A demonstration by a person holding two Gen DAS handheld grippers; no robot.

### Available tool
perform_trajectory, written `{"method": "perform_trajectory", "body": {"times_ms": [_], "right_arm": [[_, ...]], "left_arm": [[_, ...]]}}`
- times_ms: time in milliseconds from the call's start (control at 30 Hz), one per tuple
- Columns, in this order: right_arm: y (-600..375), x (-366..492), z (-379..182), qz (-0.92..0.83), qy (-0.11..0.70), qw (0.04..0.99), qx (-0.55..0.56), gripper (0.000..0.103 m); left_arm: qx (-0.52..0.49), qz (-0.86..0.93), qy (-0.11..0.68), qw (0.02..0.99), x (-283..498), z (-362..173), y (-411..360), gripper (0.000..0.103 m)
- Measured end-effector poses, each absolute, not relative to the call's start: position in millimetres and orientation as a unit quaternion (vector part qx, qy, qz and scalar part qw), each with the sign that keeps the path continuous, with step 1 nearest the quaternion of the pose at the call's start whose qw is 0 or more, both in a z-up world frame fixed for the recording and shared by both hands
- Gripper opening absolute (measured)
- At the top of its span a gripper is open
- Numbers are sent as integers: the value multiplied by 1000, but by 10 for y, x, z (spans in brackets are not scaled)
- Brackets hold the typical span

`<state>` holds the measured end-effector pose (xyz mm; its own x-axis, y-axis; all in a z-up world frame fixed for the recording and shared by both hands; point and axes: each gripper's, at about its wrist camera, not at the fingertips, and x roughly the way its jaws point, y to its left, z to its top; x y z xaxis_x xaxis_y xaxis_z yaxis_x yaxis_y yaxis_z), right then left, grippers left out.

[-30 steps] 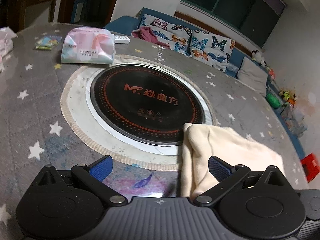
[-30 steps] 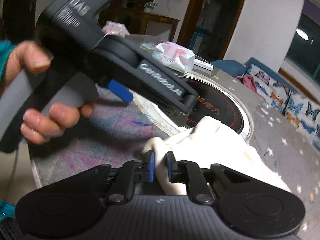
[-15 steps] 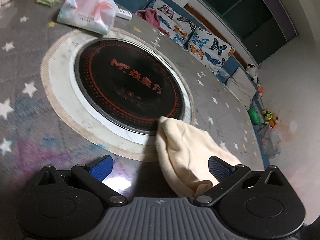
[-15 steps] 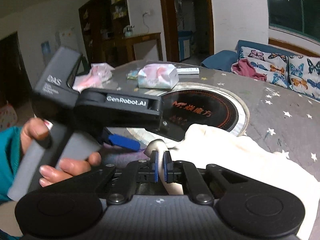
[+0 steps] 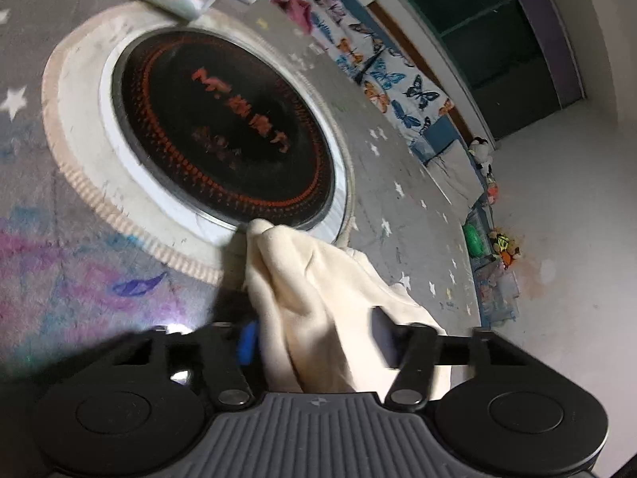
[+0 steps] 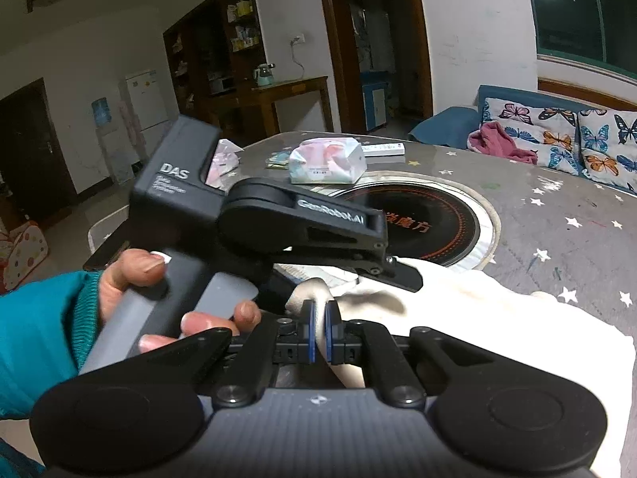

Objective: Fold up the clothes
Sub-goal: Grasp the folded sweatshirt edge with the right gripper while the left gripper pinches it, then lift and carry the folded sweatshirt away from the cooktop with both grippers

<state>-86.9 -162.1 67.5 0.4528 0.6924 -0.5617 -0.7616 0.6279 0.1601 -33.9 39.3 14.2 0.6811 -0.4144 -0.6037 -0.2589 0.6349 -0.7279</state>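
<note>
Cloth (image 5: 318, 290), one cream piece near the bench (image 5: 398, 167) edge, now lies between the narrowed, still spread left gripper (image 5: 314, 342), while the right gripper (image 6: 318, 328) stays pinching it.

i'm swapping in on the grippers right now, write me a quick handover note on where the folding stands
Right gripper: jaws shut on a fold of the cream garment near its edge.
Left gripper: jaws open around a bunched, lifted part of the same garment, not clamped.
The garment lies on the star-print tablecloth, its raised tip just over the rim of the black round cooktop.
Done: an edge gathered and lifted.
Left: close the left jaws, finish the fold, lay it flat.
</note>
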Motion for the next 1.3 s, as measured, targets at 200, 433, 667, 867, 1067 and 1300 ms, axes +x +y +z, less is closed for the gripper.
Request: {"method": "perform_trajectory", "body": {"times_ms": [200,433,667,867,1067,1300], "right_arm": [[-1622,-899,648,427,303,850,-69,6],[-1895,-795,653,388,305,868,-55,12],[-2325,-494,579,273,322,905,-45,23],[-2765,-250,425,190,336,922,-9,35],[-3021,-66,277,142,344,928,26,46],[-3121,44,159,138,351,924,61,46]], "left_arm": [[-433,-41,398,808,-356,65,414,22],[-418,-37,398,816,-338,96,387,21],[-407,-32,397,822,-320,117,358,21],[-393,-29,398,829,-297,135,329,21],[-380,-27,398,834,-276,154,304,21],[-365,-25,398,841,-250,176,276,21]]}}
